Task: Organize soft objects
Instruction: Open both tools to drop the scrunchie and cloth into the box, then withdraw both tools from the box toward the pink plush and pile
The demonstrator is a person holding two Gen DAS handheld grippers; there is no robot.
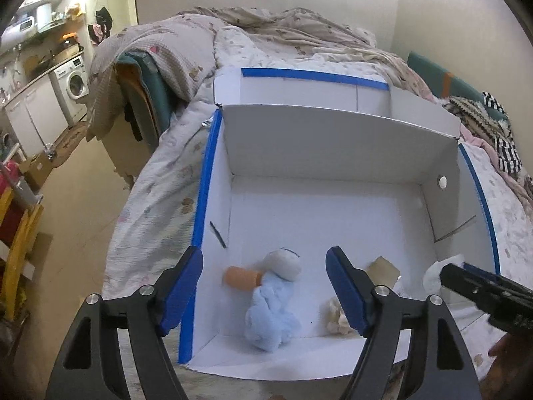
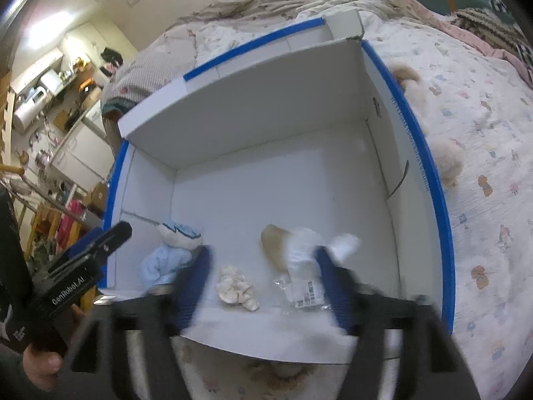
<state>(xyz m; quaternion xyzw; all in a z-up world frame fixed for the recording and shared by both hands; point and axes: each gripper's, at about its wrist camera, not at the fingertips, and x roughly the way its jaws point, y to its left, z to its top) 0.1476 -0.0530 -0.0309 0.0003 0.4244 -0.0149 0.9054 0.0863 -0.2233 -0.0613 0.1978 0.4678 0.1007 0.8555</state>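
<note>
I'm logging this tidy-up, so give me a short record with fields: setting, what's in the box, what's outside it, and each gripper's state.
setting: white box with blue tape edges on a bed
in box: light blue plush toy, cream scrunchie, clear labelled bag, white cloth
outside box: beige plush on the bed, beside the box's right wall
left gripper: jaws open, holding nothing, above the blue plush
right gripper: jaws open, holding nothing, blurred
</note>
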